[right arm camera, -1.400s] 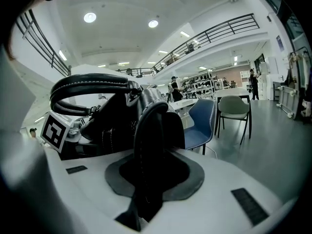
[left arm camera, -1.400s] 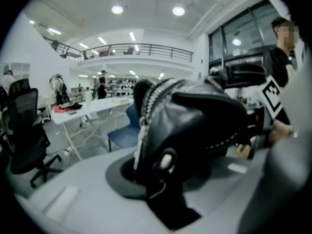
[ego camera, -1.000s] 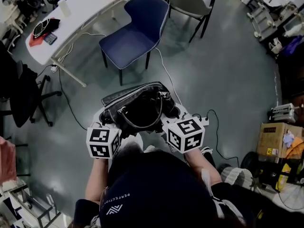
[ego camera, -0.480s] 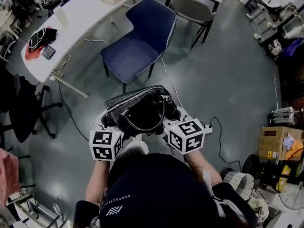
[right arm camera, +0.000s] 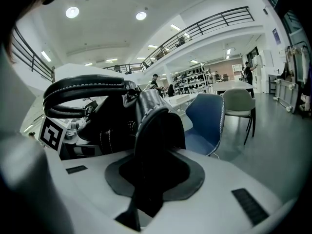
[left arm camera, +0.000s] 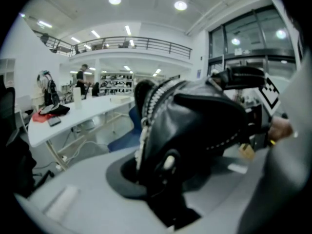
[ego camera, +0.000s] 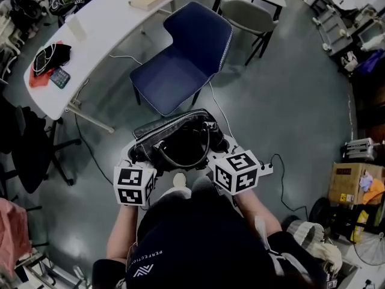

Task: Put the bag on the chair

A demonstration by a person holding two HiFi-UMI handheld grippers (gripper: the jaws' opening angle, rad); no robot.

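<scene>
**A:** What are the claws doing at this moment?

**B:** The left claw [left arm camera: 161,174] is clamping on one end of the bag [ego camera: 177,138]; the right claw [right arm camera: 146,179] is pinching the other end, its jaws sitting nearly together on the leather; both are gripping, and I am seeing nothing slipping.

**A:** And where is the bag sitting?

**B:** It is hanging in the air between the two claws, just in front of the person's body; its mouth is facing up and its handle [ego camera: 180,165] is drooping toward the person; it is touching neither the floor [ego camera: 283,95] nor any furniture.

**A:** What is changing?

**B:** The person is carrying it forward; over the last second the blue chair [ego camera: 180,71] has been sliding closer in the head view; its seat is now lying just beyond the bag's far edge instead of well apart; the grip has been staying as it was.

**A:** What is that meaning for the task?

**B:** I am judging the carry to be nearing its end; the seat is standing bare and open toward the person, so the lowering is probably coming next; the bag is not yet hanging over the seat, though.

**A:** Is anything getting in the way?

**B:** A white cable [ego camera: 218,108] is trailing across the floor past the chair's leg toward the person, so the last steps are calling for care; the white bench [ego camera: 102,23] is standing to the chair's left, away from the path.
</scene>
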